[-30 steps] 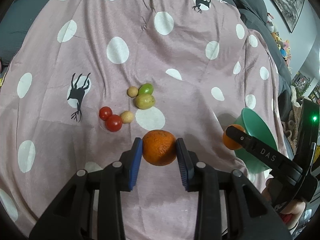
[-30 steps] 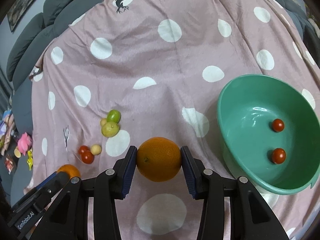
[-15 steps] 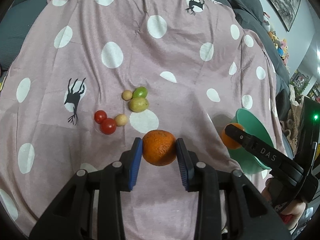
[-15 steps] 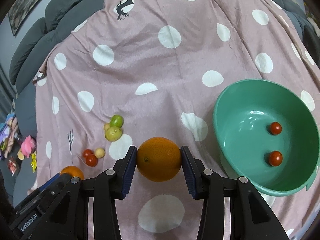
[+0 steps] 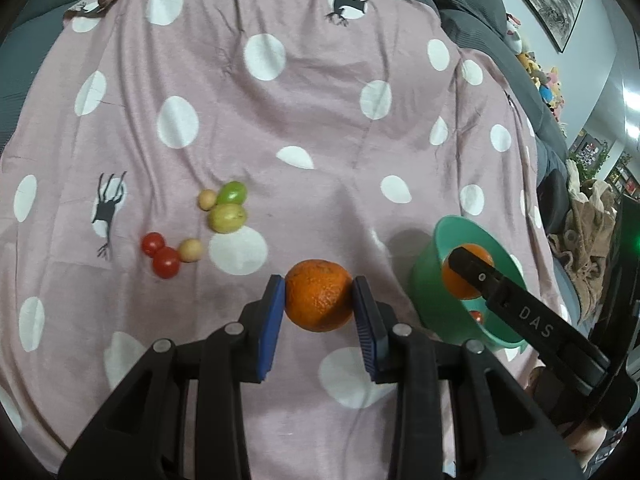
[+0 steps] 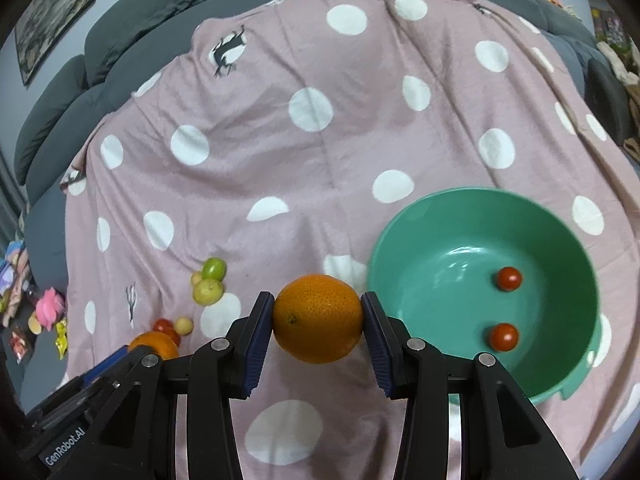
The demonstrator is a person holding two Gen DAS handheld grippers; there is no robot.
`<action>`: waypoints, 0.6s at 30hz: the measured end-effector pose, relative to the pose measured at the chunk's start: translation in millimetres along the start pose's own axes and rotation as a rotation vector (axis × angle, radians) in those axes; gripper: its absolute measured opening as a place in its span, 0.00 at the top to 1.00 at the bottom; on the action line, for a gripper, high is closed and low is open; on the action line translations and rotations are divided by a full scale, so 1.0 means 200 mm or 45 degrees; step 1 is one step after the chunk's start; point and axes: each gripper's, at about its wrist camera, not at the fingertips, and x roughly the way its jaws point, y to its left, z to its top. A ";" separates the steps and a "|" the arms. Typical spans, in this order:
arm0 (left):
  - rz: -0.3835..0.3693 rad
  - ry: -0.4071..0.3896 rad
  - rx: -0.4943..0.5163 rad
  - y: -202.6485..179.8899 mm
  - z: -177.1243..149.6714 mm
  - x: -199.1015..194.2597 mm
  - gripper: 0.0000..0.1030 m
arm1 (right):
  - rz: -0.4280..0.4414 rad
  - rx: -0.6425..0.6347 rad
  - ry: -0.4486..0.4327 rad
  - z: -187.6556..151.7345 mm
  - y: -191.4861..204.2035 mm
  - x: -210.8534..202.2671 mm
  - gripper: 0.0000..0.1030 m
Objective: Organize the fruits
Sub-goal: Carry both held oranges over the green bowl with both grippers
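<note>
You see a dusty-pink cloth (image 6: 248,168) with white dots and black deer figures, a glossy teal-green bowl (image 6: 420,240), two red tomatoes (image 6: 509,279) inside, and what seems a green lime (image 5: 232,193) far left.

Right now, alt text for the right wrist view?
The right gripper holds a large orange between its fingers above a pink polka-dot blanket. At right, a green bowl holds two cherry tomatoes.
</note>
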 end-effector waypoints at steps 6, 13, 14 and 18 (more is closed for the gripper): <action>-0.017 -0.001 0.034 -0.12 0.00 0.02 0.67 | -0.027 0.035 -0.030 0.01 -0.08 -0.04 0.56; -0.033 0.001 0.071 -0.22 0.01 0.06 0.67 | -0.036 0.077 -0.060 0.02 -0.16 -0.08 0.56; -0.038 0.001 0.079 -0.24 0.01 0.06 0.67 | -0.039 0.082 -0.063 0.02 -0.18 -0.09 0.56; -0.053 0.011 0.099 -0.29 0.01 0.08 0.67 | -0.066 0.111 -0.071 0.03 -0.23 -0.10 0.56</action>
